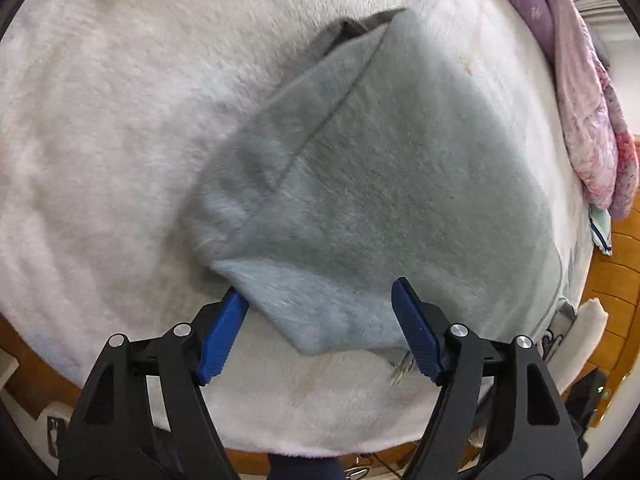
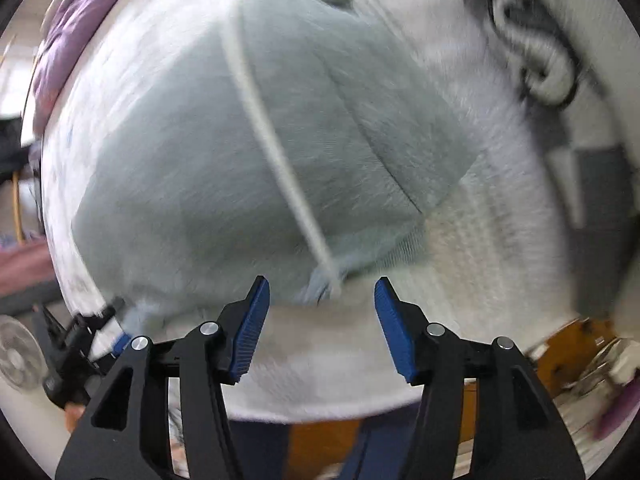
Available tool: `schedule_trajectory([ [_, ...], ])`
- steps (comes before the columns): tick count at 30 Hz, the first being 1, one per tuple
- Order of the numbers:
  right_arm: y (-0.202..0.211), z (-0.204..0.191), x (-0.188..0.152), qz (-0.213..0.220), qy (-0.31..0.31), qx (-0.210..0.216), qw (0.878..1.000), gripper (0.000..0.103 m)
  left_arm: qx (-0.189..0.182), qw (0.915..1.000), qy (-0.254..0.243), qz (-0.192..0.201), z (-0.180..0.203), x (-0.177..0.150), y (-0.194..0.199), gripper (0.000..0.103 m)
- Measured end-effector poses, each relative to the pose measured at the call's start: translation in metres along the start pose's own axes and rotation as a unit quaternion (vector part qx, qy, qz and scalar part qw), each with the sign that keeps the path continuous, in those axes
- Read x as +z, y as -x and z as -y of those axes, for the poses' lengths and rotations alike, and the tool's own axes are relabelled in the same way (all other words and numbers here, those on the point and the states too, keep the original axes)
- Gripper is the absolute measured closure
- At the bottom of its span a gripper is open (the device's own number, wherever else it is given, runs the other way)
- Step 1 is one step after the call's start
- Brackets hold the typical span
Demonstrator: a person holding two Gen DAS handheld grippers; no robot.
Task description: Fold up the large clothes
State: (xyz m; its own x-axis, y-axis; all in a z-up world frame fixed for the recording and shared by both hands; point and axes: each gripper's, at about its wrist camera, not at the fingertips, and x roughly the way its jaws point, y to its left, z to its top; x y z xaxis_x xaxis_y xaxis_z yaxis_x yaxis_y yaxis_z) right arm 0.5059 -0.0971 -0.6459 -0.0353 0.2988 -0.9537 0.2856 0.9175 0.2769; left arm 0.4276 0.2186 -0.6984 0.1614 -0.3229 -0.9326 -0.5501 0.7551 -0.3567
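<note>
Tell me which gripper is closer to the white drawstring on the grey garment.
Right. The right gripper hangs open just short of the white drawstring, whose end lies between its fingertips. The left gripper straddles a folded corner of the grey garment, no drawstring in its view.

This is a home bedroom. A white fleecy blanket fills most of the frame, a purple and pink quilt is bunched at upper right, and orange wooden furniture shows at right.

Folded grey garment – left gripper jaws apart, perhaps touching
</note>
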Motion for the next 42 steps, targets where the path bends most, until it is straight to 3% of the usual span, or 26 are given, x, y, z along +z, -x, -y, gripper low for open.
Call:
schedule_trajectory([
  [3,0.025,-0.048,0.002,0.039,0.07,-0.026,0.996,0.053,-0.002,0.9997,0.008,0.022,-0.009,0.002,0.015,0.028],
  [5,0.034,-0.089,0.011,0.079,0.121,0.002,0.99,0.072,-0.007,0.9993,0.018,0.033,-0.017,0.006,0.022,0.028],
  [6,0.034,-0.107,0.016,0.094,0.141,0.018,0.985,0.077,-0.005,0.999,0.022,0.038,-0.023,0.007,0.024,0.028],
  [8,0.019,-0.146,0.03,0.109,0.182,0.022,0.977,0.093,-0.003,0.9989,0.026,0.039,-0.034,0.011,0.025,0.028],
  [12,-0.035,-0.18,0.053,0.101,0.22,-0.004,0.97,0.1,0.0,0.9982,0.035,0.049,-0.048,0.018,0.022,0.028],
  [14,-0.078,-0.18,0.071,0.078,0.218,-0.031,0.972,0.103,-0.005,0.9982,0.039,0.046,-0.065,0.023,0.019,0.028],
  [16,-0.096,-0.165,0.08,0.07,0.2,-0.018,0.977,0.103,-0.011,0.9985,0.044,0.032,-0.068,0.023,0.009,0.028],
  [21,-0.078,-0.156,0.071,0.063,0.187,-0.015,0.98,0.103,-0.023,0.9981,0.047,0.032,-0.075,0.021,0.004,0.026],
  [24,-0.069,-0.149,0.045,0.039,0.168,0.007,0.985,0.103,-0.029,0.9978,0.048,0.035,-0.076,0.015,0.004,0.025],
  [27,-0.074,-0.143,0.017,0.026,0.171,-0.001,0.985,0.103,-0.03,0.9986,0.029,0.032,-0.073,0.001,0.0,0.025],
  [33,-0.103,-0.131,0.019,0.015,0.168,0.01,0.986,0.103,-0.037,0.9989,0.002,0.028,-0.057,-0.001,-0.007,0.027],
  [36,-0.101,-0.128,0.023,0.015,0.171,0.016,0.985,0.103,-0.033,0.9989,-0.002,0.032,-0.056,-0.001,-0.01,0.037],
  [38,-0.099,-0.126,0.023,0.016,0.163,0.025,0.986,0.103,-0.028,0.9991,-0.005,0.03,-0.064,0.001,-0.013,0.068],
  [40,-0.093,-0.124,0.021,0.018,0.166,0.023,0.986,0.103,-0.03,0.9993,-0.008,0.022,-0.066,0.004,-0.009,0.086],
  [42,-0.083,-0.118,0.016,0.027,0.175,0.022,0.984,0.1,-0.048,0.9986,-0.009,0.018,-0.083,0.012,0.004,0.092],
])
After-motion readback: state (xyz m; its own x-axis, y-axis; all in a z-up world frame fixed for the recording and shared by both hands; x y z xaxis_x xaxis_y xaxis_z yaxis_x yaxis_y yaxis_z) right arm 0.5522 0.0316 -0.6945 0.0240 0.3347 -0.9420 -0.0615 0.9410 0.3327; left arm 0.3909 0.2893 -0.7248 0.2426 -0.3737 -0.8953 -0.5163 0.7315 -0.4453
